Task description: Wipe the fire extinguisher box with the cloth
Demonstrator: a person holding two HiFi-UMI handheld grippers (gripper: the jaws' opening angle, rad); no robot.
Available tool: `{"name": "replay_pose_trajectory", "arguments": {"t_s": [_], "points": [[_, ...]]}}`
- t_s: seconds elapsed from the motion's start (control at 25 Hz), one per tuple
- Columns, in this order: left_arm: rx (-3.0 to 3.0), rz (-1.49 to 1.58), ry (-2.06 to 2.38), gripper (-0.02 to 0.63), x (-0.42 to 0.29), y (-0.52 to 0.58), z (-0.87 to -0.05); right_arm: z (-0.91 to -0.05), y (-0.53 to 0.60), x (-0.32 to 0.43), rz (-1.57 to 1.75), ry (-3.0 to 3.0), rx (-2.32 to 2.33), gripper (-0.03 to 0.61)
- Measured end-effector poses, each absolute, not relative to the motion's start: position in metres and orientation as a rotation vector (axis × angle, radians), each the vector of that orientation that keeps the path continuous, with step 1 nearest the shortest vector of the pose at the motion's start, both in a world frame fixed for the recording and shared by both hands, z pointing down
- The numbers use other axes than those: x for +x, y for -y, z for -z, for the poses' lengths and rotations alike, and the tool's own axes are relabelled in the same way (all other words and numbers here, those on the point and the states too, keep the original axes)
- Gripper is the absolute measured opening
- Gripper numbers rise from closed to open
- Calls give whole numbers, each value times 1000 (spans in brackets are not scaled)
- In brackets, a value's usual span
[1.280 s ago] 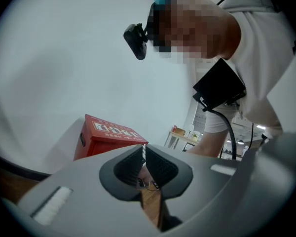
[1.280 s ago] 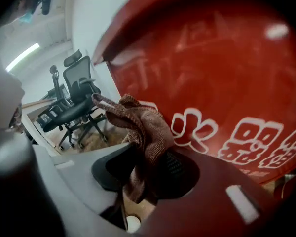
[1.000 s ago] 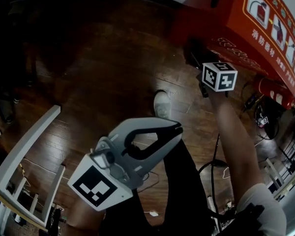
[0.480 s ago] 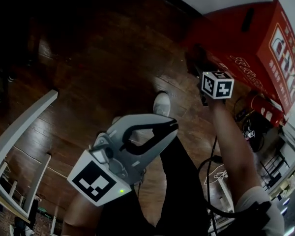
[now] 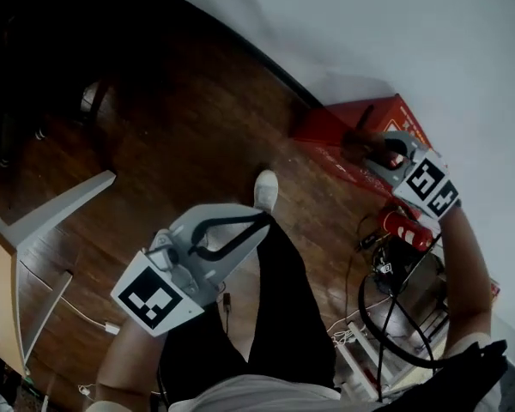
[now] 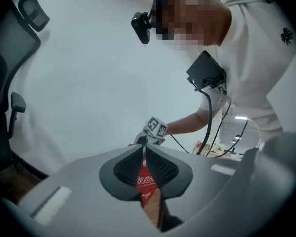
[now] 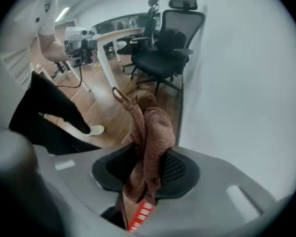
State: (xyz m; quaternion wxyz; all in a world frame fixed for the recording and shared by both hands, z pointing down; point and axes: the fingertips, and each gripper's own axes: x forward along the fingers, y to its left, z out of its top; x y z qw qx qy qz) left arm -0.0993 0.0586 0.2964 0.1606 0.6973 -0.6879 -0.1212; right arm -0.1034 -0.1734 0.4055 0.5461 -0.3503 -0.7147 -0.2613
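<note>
Right tongs (image 7: 145,171) clamp brown cloth (image 7: 150,127), wad bunched ahead of tips as wiping pad, poised over fire extinguisher box (image 5: 330,127) on floor (image 5: 197,127) by wall (image 5: 429,41). Left tongs (image 6: 144,168) closed to slit, empty, parked aside.

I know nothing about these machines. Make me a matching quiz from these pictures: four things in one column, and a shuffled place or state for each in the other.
1. cloth
2. left tool
3. fire extinguisher box
4. shoe

A. red, by the wall
B. white, on the wooden floor
C. pinched in the right tool
D. shut, holding nothing

Pairs: 1-C; 2-D; 3-A; 4-B
</note>
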Motion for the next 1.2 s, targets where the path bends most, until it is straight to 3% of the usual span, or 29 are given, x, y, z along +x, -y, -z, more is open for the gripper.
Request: {"name": "replay_pose_trajectory", "arguments": {"t_s": [0.24,0.56,1.2], "points": [[1831,392,2119,8,-152,-49,-295,-431,224,-149,823,1126,-1125,123],[1606,501,2235,8,-184,-5,-329,-561,290,-121,813,430,-1239,122],[1269,650,2246,8,-209,-2,-468,-831,294,-108,840,226,-1231,123]]}}
